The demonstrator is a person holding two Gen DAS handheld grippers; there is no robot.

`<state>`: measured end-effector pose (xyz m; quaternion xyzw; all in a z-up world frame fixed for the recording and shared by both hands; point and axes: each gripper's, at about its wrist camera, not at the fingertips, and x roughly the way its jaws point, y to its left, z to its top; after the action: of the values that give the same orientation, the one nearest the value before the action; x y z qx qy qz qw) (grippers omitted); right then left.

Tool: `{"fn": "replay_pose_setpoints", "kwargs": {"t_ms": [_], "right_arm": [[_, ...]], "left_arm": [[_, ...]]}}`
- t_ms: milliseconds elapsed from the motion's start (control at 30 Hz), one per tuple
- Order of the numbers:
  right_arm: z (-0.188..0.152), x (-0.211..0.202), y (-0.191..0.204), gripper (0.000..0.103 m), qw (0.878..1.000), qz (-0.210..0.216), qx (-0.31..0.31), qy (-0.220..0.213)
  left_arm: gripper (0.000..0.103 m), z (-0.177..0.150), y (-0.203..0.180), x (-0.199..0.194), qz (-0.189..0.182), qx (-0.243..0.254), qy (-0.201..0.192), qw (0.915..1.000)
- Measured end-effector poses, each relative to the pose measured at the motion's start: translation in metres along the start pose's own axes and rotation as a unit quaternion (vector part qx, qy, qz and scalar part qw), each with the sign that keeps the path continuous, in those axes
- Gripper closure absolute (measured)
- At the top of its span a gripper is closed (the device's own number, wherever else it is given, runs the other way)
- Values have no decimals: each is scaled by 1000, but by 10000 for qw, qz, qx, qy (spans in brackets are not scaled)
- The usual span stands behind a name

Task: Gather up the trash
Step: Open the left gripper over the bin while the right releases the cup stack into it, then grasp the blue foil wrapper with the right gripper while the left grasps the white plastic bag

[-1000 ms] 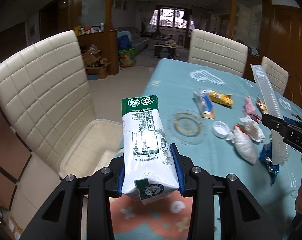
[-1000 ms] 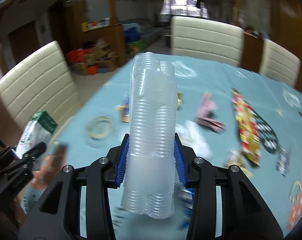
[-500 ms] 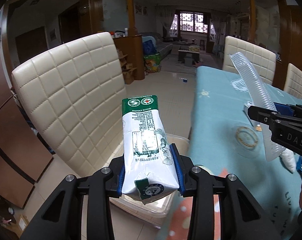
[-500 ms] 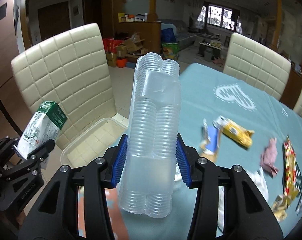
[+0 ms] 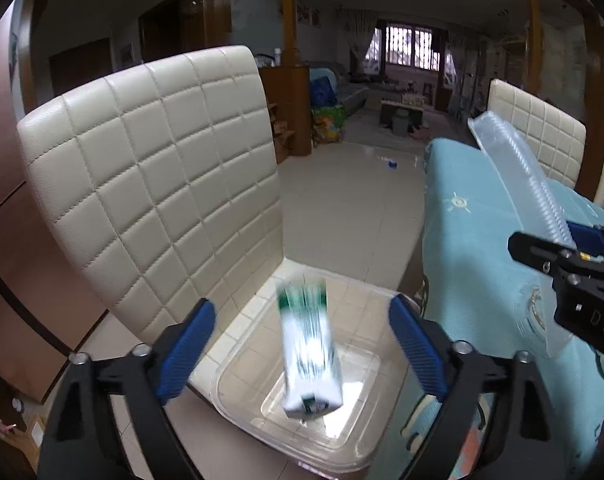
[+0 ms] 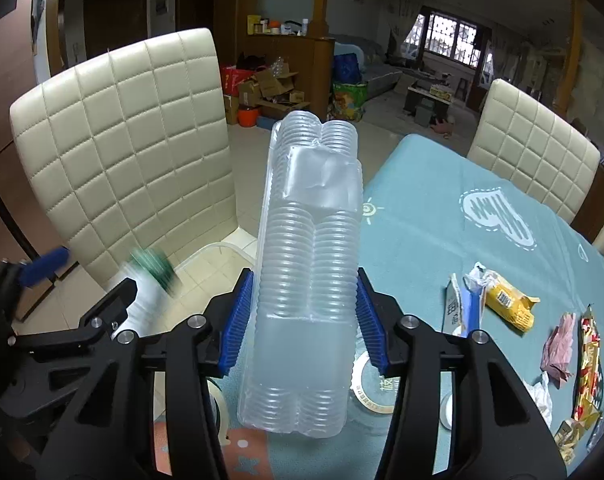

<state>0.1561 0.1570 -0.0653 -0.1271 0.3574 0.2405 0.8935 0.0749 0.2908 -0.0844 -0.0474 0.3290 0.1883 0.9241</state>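
My left gripper (image 5: 302,344) is open above a clear plastic bin (image 5: 354,444) that sits on a cream chair seat. A green and white carton (image 5: 310,352) is blurred between the jaws, falling into the bin; it also shows blurred in the right wrist view (image 6: 149,280). My right gripper (image 6: 304,320) is shut on a clear ribbed plastic tray (image 6: 310,264), held upright over the table's left edge. The tray and right gripper show at the right of the left wrist view (image 5: 522,184).
The cream quilted chair (image 5: 161,184) backs the bin. The teal table (image 6: 442,216) holds a yellow wrapper (image 6: 510,308), a pink wrapper (image 6: 558,344), a colourful snack bag (image 6: 590,372) and a clear lid (image 6: 374,392). More chairs stand at the far side.
My left gripper has opened and let go of the carton, which now drops into the bin. Both grippers have swung left towards the chair; the right one still holds the tray.
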Motion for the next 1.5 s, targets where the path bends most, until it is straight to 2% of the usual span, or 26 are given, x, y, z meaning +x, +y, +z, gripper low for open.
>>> {"fn": "replay_pose_setpoints", "kwargs": {"t_ms": [133,533,600,667,733,867,1133,1367,1500], "right_arm": [[-2,7,2,49,10000,-6,1,59],[-4,17,22,49,9998,100,-164,110],[-2,18,25,42,9997,151,-164,116],[0,16,27,26,9997,150,-187,48],[0,13,28,23,9997,153,-210,-38],[-2,9,26,23,9997,68,-225,-67],[-20,-15,-4,23,9999,-133,-79,-64],[-43,-51,-57,23,9987,-332,355,-156],[-66,-71,-90,23,9969,-534,548,-177]], "left_arm": [[15,-1,0,1,127,158,-51,9998],[15,-10,26,6,378,-89,87,9992],[15,-11,27,5,405,-112,98,9991],[15,-12,28,4,446,-120,100,9989],[15,-12,31,4,447,-146,106,9988],[15,-12,32,3,444,-170,116,9988],[15,-10,15,-6,209,-53,119,9997],[15,-6,-33,-23,-109,402,66,9991],[15,-5,-71,-39,-435,713,46,9965]]}}
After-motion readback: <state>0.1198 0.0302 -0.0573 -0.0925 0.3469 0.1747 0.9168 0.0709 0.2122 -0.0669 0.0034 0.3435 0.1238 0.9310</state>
